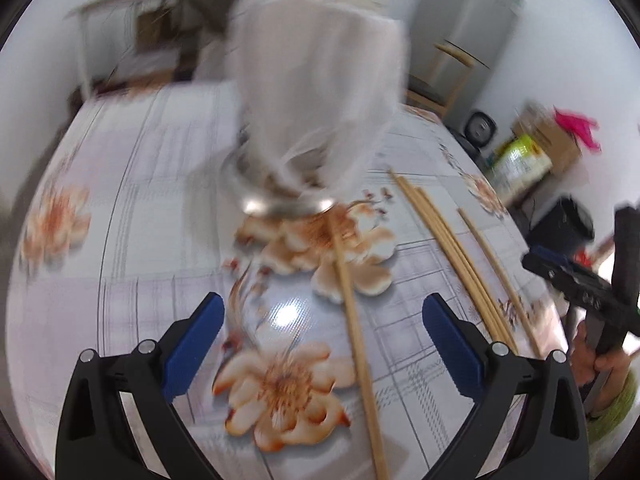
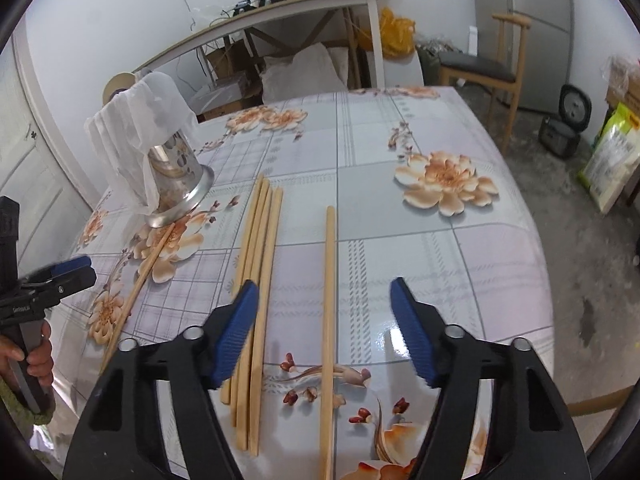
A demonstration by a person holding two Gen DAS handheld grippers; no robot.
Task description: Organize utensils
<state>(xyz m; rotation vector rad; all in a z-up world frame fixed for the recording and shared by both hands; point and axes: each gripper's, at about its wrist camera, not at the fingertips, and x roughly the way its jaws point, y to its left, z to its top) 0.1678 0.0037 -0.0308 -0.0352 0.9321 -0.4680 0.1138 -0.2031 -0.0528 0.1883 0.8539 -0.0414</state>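
Note:
Several wooden chopsticks lie on the floral tablecloth. A bundle [image 2: 256, 280] lies left of centre in the right wrist view, a single chopstick [image 2: 329, 300] lies between my right gripper's fingers, and another single chopstick [image 2: 138, 284] [image 1: 358, 344] lies near the metal utensil holder [image 2: 180, 184] [image 1: 280, 196]. The holder stands tilted, draped with white plastic [image 2: 136, 120]. My right gripper [image 2: 324, 332] is open above the table. My left gripper [image 1: 322, 340] is open and empty, the single chopstick between its fingers.
The table [image 2: 460, 280] drops off to the floor on the right. A wooden chair [image 2: 492, 72], a shelf desk [image 2: 280, 12] and bags [image 2: 612, 156] stand beyond it. The left wrist view is motion-blurred.

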